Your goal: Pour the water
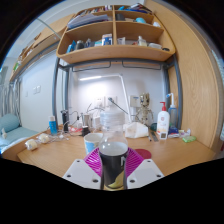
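One cup: a dark, straight-walled cup (113, 162) sits low in the frame's centre, upright, its pale rim level and its mouth facing up; whether it holds water cannot be told.
Hold: the claw (113, 176) is closed on the cup, a white finger at each side and the magenta pads (95, 160) pressing its wall, which keeps the cup plumb, so nothing should spill before the tilt.
Look: matte grey-black outside, lighter band at the lip, no handle visible.
Height: the cup appears carried just above the wooden surface (175, 155), though contact below it is hidden.
Just beyond: a pale blue cup (94, 141) stands right behind, left of centre, probably the receiver for the pour.
Further back: a clear plastic jug (112, 115), a white pump bottle (163, 120) at right, small bottles at left.
Upper frame: wooden shelves (115, 52) with containers.
Stage: by my judgement, cup grasped, pour not yet begun.
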A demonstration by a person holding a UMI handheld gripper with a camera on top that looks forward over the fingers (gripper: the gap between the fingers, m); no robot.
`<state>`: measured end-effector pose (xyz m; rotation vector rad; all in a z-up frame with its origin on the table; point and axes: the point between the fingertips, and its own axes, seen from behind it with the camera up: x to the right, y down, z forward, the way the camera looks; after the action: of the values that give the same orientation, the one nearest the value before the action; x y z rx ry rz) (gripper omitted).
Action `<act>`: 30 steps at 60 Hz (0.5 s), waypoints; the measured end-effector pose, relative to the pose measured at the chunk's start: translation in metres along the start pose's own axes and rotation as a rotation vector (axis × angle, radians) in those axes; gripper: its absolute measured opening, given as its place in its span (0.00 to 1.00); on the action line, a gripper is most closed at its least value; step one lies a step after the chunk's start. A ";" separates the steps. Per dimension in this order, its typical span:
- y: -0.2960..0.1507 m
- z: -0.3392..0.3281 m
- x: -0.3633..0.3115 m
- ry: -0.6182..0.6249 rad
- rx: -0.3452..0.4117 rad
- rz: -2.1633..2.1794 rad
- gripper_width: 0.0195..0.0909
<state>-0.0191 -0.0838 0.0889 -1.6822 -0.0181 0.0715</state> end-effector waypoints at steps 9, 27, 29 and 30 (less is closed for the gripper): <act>-0.008 0.001 0.005 -0.021 -0.018 -0.089 0.08; -0.035 0.062 0.083 0.154 -0.087 -0.982 0.08; -0.038 0.071 0.083 0.158 -0.095 -1.072 0.08; -0.040 0.075 0.083 0.161 -0.093 -1.116 0.08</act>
<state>0.0611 -0.0003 0.1171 -1.5567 -0.8336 -0.9069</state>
